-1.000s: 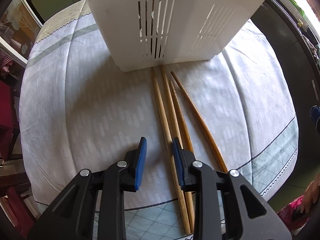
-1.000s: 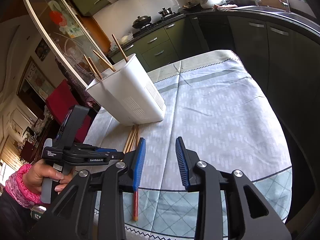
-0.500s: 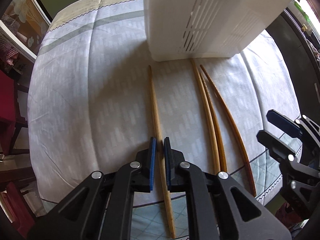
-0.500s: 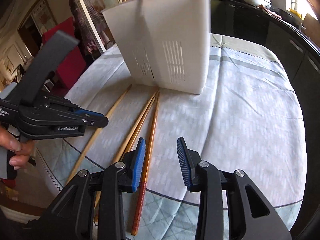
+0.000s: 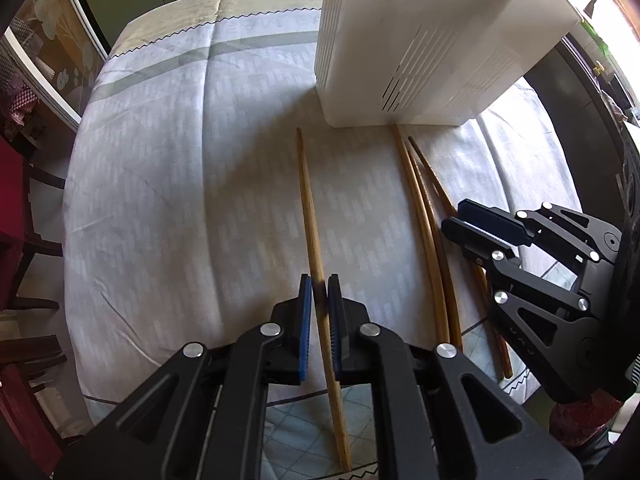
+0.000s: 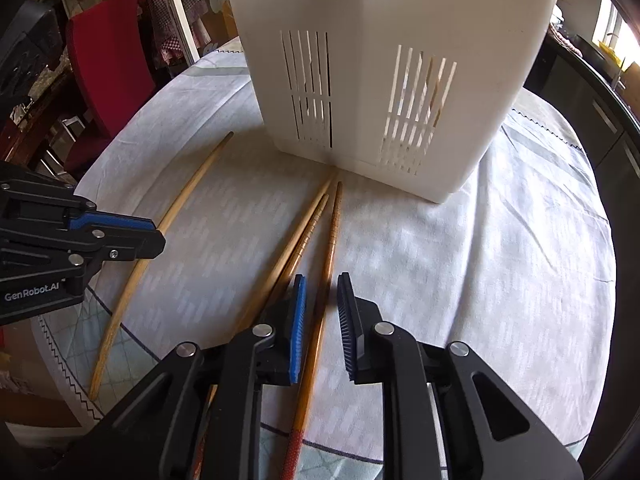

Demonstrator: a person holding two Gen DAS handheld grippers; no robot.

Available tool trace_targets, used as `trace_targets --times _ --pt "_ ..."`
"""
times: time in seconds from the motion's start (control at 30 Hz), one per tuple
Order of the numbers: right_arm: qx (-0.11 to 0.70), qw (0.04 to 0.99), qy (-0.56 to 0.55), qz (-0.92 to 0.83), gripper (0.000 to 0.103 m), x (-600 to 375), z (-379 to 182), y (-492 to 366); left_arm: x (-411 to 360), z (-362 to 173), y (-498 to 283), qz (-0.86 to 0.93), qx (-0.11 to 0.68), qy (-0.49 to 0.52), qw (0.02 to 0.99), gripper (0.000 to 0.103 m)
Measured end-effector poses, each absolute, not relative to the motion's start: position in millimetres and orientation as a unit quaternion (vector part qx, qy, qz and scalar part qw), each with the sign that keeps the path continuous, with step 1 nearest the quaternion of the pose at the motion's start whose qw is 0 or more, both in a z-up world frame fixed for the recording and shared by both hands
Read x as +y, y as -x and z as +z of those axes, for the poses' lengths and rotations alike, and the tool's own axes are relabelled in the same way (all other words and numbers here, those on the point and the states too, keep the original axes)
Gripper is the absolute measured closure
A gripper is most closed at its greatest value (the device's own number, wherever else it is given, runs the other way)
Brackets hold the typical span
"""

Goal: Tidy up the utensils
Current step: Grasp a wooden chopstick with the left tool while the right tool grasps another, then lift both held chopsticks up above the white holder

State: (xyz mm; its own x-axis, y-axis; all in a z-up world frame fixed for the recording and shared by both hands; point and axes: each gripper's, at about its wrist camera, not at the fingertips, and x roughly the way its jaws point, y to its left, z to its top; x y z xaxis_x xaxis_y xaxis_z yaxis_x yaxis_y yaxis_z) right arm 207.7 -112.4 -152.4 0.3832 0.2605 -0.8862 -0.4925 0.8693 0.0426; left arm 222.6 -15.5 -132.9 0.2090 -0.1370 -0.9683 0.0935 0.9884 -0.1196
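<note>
Chopsticks lie on our cloth-covered bench (image 5: 160,200) before the white holder (image 5: 420,48); our left gripper (image 5: 319,300) has its jaws closed on the pale chopstick (image 5: 310,216). From the right wrist, our right gripper (image 6: 321,312) holds its jaws partly open astride the reddish chopstick (image 6: 330,248), not clamping it.

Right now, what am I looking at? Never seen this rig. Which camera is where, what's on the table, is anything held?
No robot arm here: a person holds a two-finger claw in each hand, and a fisheye camera on each looks forward along its fingers. One picture comes from each claw.

In the left view, the left claw is shut on a pale chopstick lying apart from the others. In the right view, the right claw is open, straddling a red-ended chopstick; two more chopsticks lie beside it. All rest on a pale tablecloth, before a white slotted utensil holder with chopsticks glimpsed through its slots.
</note>
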Motion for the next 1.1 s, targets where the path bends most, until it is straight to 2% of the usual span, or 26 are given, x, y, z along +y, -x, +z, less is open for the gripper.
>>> trace_targets --times 0.07,0.23,0.4,0.87,1.1 --pt "0.507 0.824 0.115 0.227 0.086 -107.2 -153.1 -212.4 -13.1 -130.8 -220.7 -0.076 0.622 0.018 0.779 0.095" --pt "0.510 0.823 0.111 0.222 0.095 -104.0 -154.8 -218.1 -9.1 -119.2 -209.6 -0.078 0.615 0.020 0.785 0.095" --pt "0.505 0.829 0.094 0.223 0.096 -107.0 -151.3 -219.0 -2.6 -108.2 -204.7 -0.080 0.606 0.024 0.791 0.095" --pt "0.398 0.884 -0.001 0.245 0.096 -181.6 -53.1 -163.9 15.3 -52.7 -179.0 -0.080 0.554 0.027 0.828 0.095" --pt "0.367 0.899 -0.011 0.240 0.096 -200.3 -19.1 -146.4 6.5 -37.1 -170.4 -0.088 0.544 0.018 0.834 0.095"
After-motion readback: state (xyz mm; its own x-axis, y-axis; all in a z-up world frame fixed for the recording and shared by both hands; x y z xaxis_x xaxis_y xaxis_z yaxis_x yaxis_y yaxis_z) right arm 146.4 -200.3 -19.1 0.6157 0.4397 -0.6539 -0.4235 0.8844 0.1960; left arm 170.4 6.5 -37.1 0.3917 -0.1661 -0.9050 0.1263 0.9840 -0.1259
